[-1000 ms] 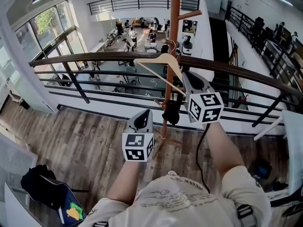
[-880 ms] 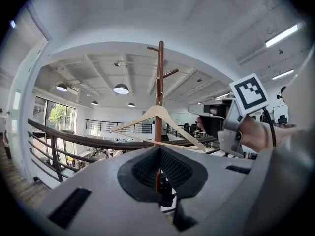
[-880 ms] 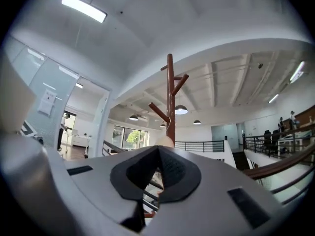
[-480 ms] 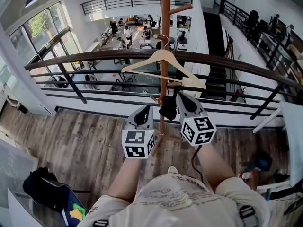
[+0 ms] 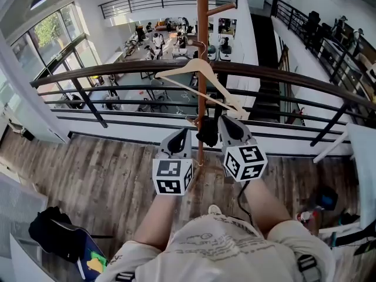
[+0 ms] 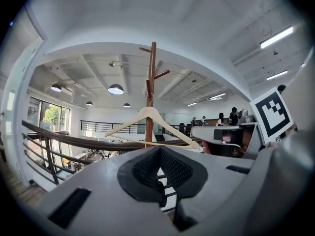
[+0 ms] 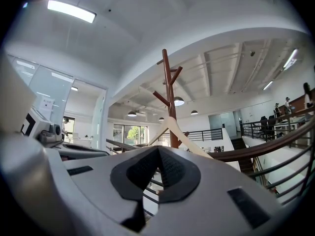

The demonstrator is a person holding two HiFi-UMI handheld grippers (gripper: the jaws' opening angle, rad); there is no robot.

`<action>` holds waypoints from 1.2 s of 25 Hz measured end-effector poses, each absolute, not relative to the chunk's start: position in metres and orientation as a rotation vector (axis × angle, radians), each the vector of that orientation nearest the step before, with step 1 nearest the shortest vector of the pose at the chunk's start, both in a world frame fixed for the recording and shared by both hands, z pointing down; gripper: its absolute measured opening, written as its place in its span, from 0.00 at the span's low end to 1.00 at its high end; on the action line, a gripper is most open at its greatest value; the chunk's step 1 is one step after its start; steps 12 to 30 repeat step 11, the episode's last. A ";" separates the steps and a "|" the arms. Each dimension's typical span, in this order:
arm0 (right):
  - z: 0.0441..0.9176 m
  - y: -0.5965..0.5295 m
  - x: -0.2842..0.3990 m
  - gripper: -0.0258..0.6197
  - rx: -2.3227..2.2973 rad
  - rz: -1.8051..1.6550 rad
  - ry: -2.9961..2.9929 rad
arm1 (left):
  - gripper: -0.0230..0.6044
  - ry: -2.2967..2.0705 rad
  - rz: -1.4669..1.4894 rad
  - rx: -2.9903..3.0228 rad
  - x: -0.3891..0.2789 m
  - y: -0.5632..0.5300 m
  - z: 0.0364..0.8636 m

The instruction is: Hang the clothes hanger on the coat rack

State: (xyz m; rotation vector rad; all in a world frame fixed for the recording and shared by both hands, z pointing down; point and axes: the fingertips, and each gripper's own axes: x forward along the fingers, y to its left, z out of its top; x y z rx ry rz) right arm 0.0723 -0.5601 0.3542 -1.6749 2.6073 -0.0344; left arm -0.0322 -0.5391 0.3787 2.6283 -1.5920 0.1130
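Left tool (image 5: 178, 138) is low, just left of the pole, jaws closed tip to tip and gripping nothing. Its own view shows only the railing (image 5: 106, 72) through the slit under the pads.

Coat rack (image 5: 202, 16) stands in the middle at the railing. The wooden hanger (image 5: 194, 70) is on it, with its metal hook (image 5: 201, 44) over a short peg beside the pole. It hangs free, and neither tool grips it. It sits tilted, left arm higher, right arm slanting down toward the right tool.

Right tool (image 5: 228, 125) is just right of the pole, jaws also closed together and empty. The low end of the hanger is very near its nose. I cannot tell whether they touch.

Judgement: the hang looks done, and what remains is a clean exit. To do it well, pull the right tool straight back and down, away from that low hanger end, without sweeping sideways, since a nudge could swing the hanger or lift the hook off the peg. Keep the left tool off the pole. Check that the hook is seated deep on the peg, not perched at its tip.
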 end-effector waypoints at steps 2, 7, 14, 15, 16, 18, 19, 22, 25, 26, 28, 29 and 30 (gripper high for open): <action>0.355 -0.557 0.073 0.04 -1.675 -0.036 2.608 | 0.04 -1.587 0.116 2.633 -0.030 -0.537 0.379; 0.358 -0.551 0.074 0.04 -1.679 -0.042 2.616 | 0.04 -1.579 0.118 2.642 -0.025 -0.531 0.379; 0.361 -0.546 0.073 0.04 -1.678 -0.041 2.629 | 0.04 -1.575 0.115 2.640 -0.024 -0.529 0.378; 0.361 -0.546 0.073 0.04 -1.678 -0.041 2.629 | 0.04 -1.575 0.115 2.640 -0.024 -0.529 0.378; 0.361 -0.546 0.073 0.04 -1.678 -0.041 2.629 | 0.04 -1.575 0.115 2.640 -0.024 -0.529 0.378; 0.361 -0.546 0.073 0.04 -1.678 -0.041 2.629 | 0.04 -1.575 0.115 2.640 -0.024 -0.529 0.378; 0.361 -0.546 0.073 0.04 -1.678 -0.041 2.629 | 0.04 -1.575 0.115 2.640 -0.024 -0.529 0.378; 0.361 -0.546 0.073 0.04 -1.678 -0.041 2.629 | 0.04 -1.575 0.115 2.640 -0.024 -0.529 0.378; 0.361 -0.546 0.073 0.04 -1.678 -0.041 2.629 | 0.04 -1.575 0.115 2.640 -0.024 -0.529 0.378; 0.361 -0.546 0.073 0.04 -1.678 -0.041 2.629 | 0.04 -1.575 0.115 2.640 -0.024 -0.529 0.378; 0.361 -0.546 0.073 0.04 -1.678 -0.041 2.629 | 0.04 -1.575 0.115 2.640 -0.024 -0.529 0.378; 0.361 -0.546 0.073 0.04 -1.678 -0.041 2.629 | 0.04 -1.575 0.115 2.640 -0.024 -0.529 0.378; 0.361 -0.546 0.073 0.04 -1.678 -0.041 2.629 | 0.04 -1.575 0.115 2.640 -0.024 -0.529 0.378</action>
